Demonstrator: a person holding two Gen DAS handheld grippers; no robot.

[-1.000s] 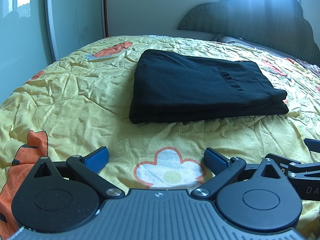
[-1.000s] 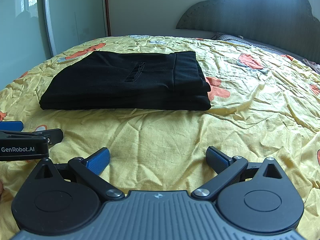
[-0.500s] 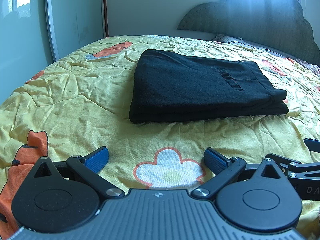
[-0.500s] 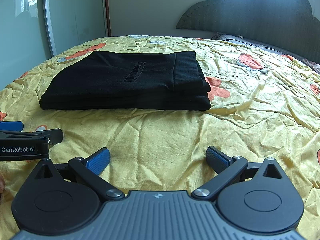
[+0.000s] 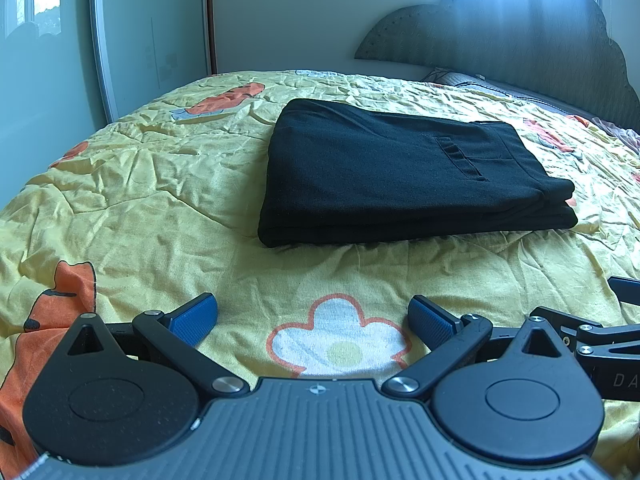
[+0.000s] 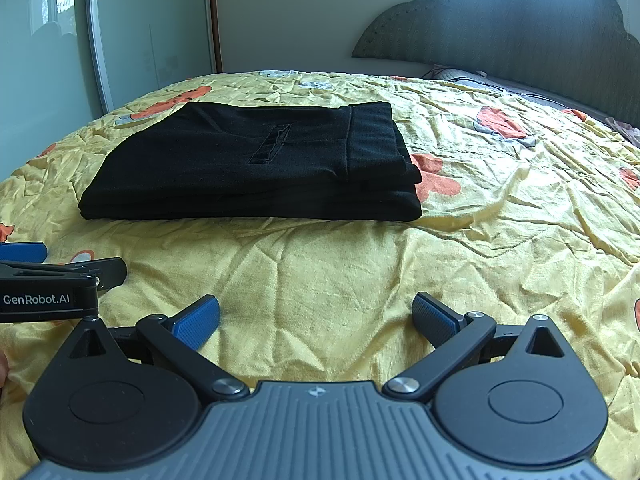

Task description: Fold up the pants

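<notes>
The black pants (image 5: 400, 172) lie folded into a flat rectangular stack on the yellow bedspread (image 5: 140, 184), with a pocket slit on top. They also show in the right wrist view (image 6: 256, 168). My left gripper (image 5: 314, 318) is open and empty, low over the bedspread, well short of the pants. My right gripper (image 6: 316, 318) is open and empty, also short of the pants. The left gripper's side (image 6: 48, 288) shows at the left edge of the right wrist view.
The bedspread (image 6: 500, 240) is wrinkled with orange and white flower prints. A dark padded headboard (image 5: 520, 44) stands at the far right. A mirrored wardrobe door (image 6: 152, 32) and wall stand beyond the bed's far left edge.
</notes>
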